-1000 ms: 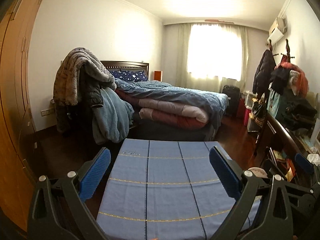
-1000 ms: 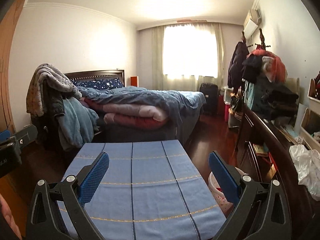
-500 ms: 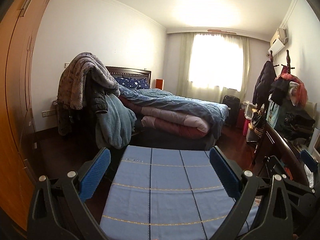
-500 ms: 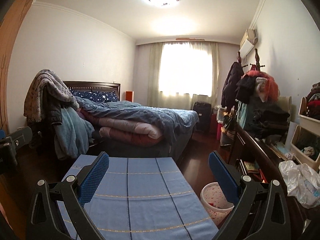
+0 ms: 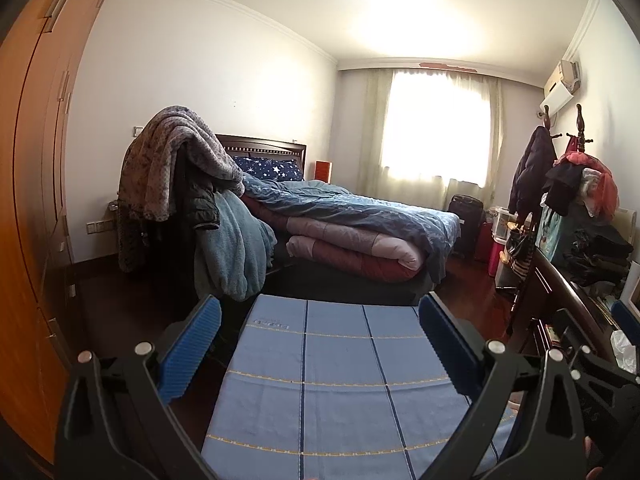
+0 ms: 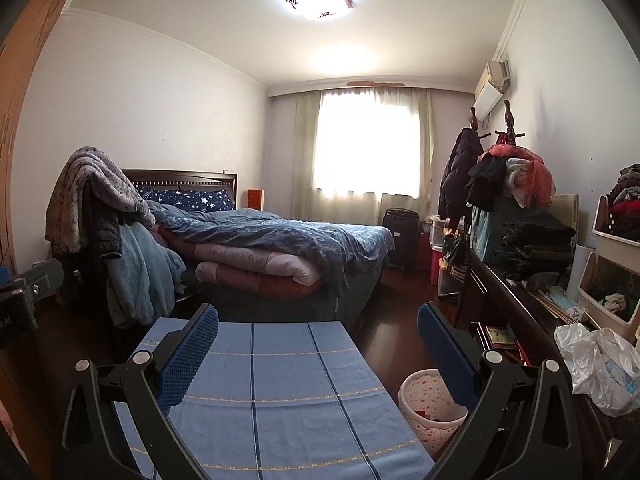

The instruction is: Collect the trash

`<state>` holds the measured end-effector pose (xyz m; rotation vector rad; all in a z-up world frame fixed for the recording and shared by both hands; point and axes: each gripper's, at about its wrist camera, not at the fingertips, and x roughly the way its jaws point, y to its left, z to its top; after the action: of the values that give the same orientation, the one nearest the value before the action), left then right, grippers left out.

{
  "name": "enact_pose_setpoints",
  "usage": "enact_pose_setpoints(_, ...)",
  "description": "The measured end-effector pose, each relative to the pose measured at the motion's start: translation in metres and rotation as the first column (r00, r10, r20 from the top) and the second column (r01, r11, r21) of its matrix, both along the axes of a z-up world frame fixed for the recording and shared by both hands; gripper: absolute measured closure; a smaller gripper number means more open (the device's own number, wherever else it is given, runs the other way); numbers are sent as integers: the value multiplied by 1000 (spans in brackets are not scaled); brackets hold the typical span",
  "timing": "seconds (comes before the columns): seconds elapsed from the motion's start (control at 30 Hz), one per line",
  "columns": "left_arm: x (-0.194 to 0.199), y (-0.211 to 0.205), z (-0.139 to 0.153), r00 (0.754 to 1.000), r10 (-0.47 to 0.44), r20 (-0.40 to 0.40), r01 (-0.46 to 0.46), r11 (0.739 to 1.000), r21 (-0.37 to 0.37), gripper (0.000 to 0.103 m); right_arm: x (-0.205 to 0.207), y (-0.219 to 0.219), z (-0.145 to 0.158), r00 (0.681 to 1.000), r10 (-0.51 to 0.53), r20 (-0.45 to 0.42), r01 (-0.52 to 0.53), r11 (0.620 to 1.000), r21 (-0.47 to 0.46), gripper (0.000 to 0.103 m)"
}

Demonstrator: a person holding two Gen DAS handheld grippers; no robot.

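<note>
My left gripper (image 5: pixel 320 344) hangs above the blue checked cloth (image 5: pixel 340 380), its two blue pads spread wide apart with nothing between them. My right gripper (image 6: pixel 318 348) is the same: pads wide apart, empty, held over the near part of that cloth (image 6: pixel 280 392). The cloth covers a flat surface that runs away from me toward the bed (image 6: pixel 280 240).

Just beside the cloth, past its right edge and lower down on the dark wood floor, stands a pale pink wastebasket (image 6: pixel 430 400) with a perforated wall; something red shows inside it, too small to make out. To the right of the cloth and beyond the wastebasket, a crumpled clear plastic bag (image 6: pixel 596 364) lies on the top of a dark dresser (image 6: pixel 516 304), among small clutter. In the left wrist view only a sliver of that bag (image 5: pixel 624 350) shows at the right border, behind part of my right gripper.

Past the far end of the cloth the bed carries a rumpled blue quilt over folded pink and red covers. To the left of the cloth, blankets and a coat are draped in a heap (image 5: pixel 184 184) at the bed's head end. Far behind the bed, a bright curtained window (image 6: pixel 366 148) fills the end wall.
</note>
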<state>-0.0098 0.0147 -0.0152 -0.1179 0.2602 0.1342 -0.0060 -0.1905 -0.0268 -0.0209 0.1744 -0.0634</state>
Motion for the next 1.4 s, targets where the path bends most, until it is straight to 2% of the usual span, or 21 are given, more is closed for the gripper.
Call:
enact_pose_setpoints(0.43, -4, -1, 4, 1000, 10, 13, -10, 1000, 6, 3, -1, 0, 3, 1000, 11, 5, -11, 1000, 6, 4)
enact_pose_setpoints(1.4, -11, -6, 9, 999, -33, 29, 32, 999, 11, 3, -4, 3, 3, 1000, 11, 5, -11, 1000, 21, 4)
